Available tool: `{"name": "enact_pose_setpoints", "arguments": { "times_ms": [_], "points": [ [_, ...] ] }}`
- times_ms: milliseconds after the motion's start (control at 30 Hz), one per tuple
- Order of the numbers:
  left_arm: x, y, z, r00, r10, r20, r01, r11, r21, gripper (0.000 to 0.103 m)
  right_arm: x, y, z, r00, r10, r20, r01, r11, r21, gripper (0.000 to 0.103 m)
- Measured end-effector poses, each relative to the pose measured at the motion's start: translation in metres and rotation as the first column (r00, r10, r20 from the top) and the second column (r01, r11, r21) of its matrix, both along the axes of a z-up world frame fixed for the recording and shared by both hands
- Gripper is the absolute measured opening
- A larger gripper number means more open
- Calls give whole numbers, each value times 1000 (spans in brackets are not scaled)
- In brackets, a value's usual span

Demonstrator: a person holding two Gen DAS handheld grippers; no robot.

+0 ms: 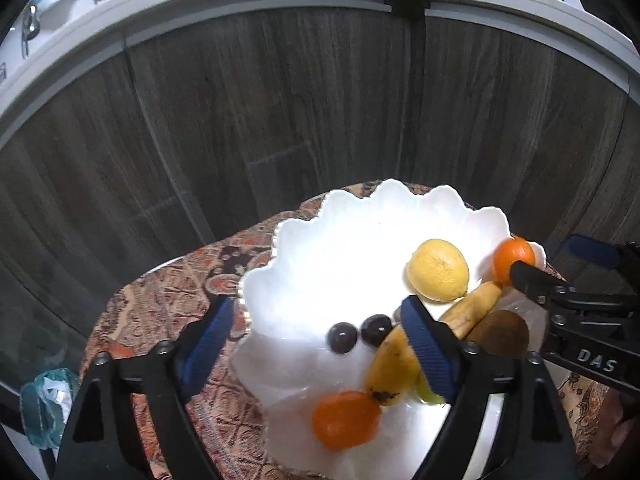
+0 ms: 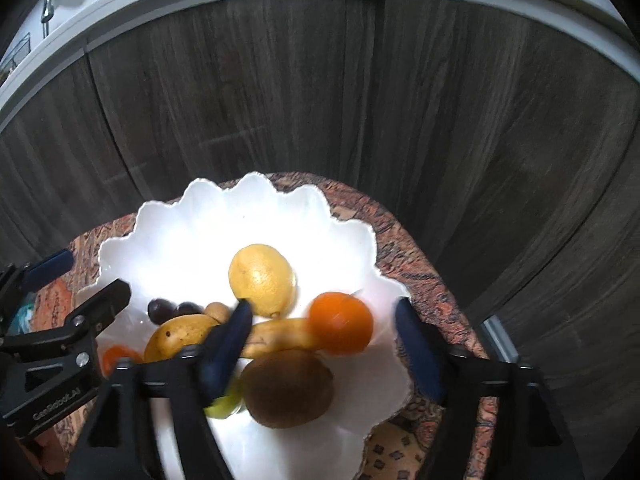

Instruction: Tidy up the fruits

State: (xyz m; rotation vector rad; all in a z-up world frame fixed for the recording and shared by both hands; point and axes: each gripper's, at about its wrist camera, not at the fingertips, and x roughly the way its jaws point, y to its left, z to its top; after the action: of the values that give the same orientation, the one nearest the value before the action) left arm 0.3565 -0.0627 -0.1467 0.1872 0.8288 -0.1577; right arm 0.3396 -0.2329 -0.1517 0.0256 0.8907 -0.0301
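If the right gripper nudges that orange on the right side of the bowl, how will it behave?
The orange looks round and smooth, so it would probably roll, not slide. It lies against the banana and near the kiwi, which may stop it that way. On its other side the white bowl is bare and smooth, so it could run there. The open right gripper straddles it.

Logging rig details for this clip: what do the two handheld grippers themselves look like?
Both grippers are matte black frames with visible screws and textured blue pads on the fingers. The left gripper carries white "GenRobot.AI" lettering, seen from the right wrist; the right gripper shows white "DAS" lettering. No cables or sleeves are visible.
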Motion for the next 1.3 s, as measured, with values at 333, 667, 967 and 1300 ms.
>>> {"name": "enact_pose_setpoints", "arguments": {
  "times_ms": [333, 667, 967, 1300],
  "points": [
    [-31, 11, 31, 997, 66, 32, -66, 998, 4, 103, -26, 4, 32, 998, -23, 54, 25, 999, -39, 96],
    [-84, 15, 70, 995, 80, 53, -80, 997, -4, 103, -82, 7, 70, 995, -41, 90, 44, 999, -29, 96],
    [-131, 24, 88, 993, 100, 60, -99, 995, -14, 103, -132, 12, 97, 989, -71, 133, 75, 997, -24, 96],
    [-178, 39, 103, 987, 136, 85, -134, 990, -31, 103, -182, 22, 114, 984, -62, 169, 63, 998, 1, 96]
  ]
}}
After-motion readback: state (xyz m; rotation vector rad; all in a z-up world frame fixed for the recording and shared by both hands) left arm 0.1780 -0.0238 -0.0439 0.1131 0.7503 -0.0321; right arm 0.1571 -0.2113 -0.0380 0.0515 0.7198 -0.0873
